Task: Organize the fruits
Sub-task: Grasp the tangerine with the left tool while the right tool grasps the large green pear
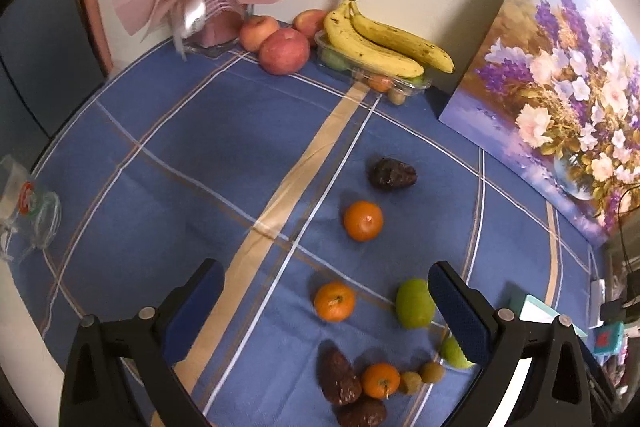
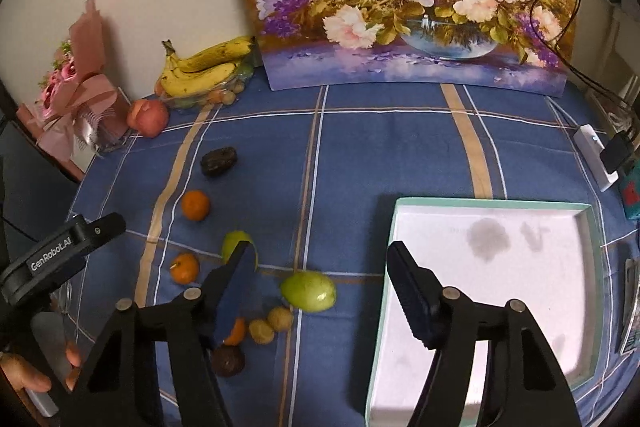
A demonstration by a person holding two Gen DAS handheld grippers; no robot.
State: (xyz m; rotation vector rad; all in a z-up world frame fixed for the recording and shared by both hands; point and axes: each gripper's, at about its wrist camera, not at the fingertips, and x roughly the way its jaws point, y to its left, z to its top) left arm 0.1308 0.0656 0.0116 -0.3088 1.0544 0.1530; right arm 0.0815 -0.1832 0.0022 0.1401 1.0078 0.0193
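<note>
Left wrist view, left to right: the left gripper [image 1: 326,307] hangs tilted steeply down over the blue checked tablecloth [image 1: 192,155] with its jaws spread wide and nothing in them; between and below its pads lie a tangerine [image 1: 334,301], a green fruit [image 1: 415,303] just beside the right-hand pad, and nearer the camera a cluster of dark dates [image 1: 340,377], another tangerine [image 1: 380,380] and two small yellowish fruits [image 1: 432,372]; farther off a third tangerine [image 1: 363,220] and a lone date [image 1: 392,174] trail toward the bananas [image 1: 380,43] and apples [image 1: 284,51] at the wall.

Right wrist view, left to right: the left gripper's body and a hand [image 2: 36,379] sit at the edge; the right gripper [image 2: 320,267], jaws partly open and empty, points down at the cloth; a green pear-like fruit [image 2: 308,291] lies just below and between its fingers, long axis running roughly across the jaw gap; the empty white tray [image 2: 592,267] lies immediately to its right.

Judgement: the right gripper is nearer this fruit and the tray, so a short drop and a rightward carry suits it.
</note>
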